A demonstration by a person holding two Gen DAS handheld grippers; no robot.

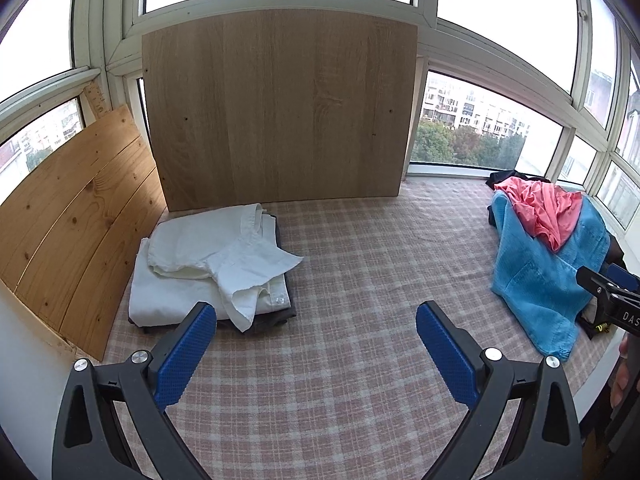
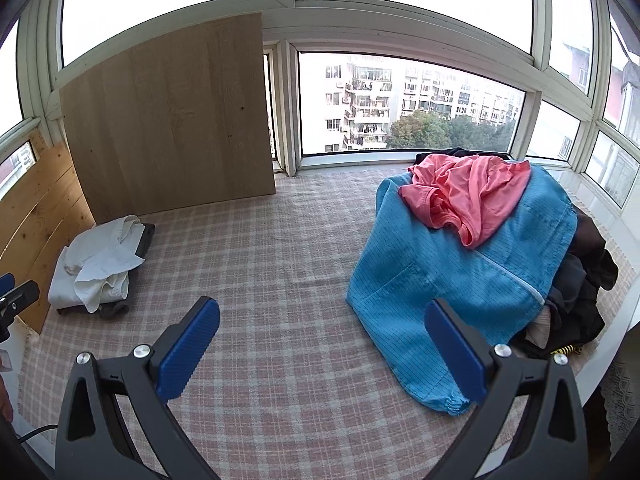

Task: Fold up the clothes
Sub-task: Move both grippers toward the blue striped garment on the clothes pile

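Note:
A stack of folded clothes lies at the left, a white shirt [image 1: 216, 256] [image 2: 100, 268] on top with a dark garment under it. At the right sits an unfolded heap: a pink garment [image 1: 544, 208] [image 2: 472, 196] on a blue jacket [image 1: 548, 272] [image 2: 452, 280], with dark clothes [image 2: 584, 280] beneath. My left gripper [image 1: 316, 320] hovers open over the checked cloth [image 1: 360, 280], just right of the white stack, nothing between its blue pads. In the right wrist view my right gripper [image 2: 322, 316] is open and empty too, its right finger [image 2: 456, 344] in front of the blue jacket's lower edge.
A tall wooden board [image 1: 280, 108] [image 2: 172, 120] leans on the window at the back. A pine panel [image 1: 76, 216] stands along the left side. Windows ring the checked surface, and its white ledge [image 2: 616, 216] runs along the right. A hand shows at the right edge [image 1: 624, 372].

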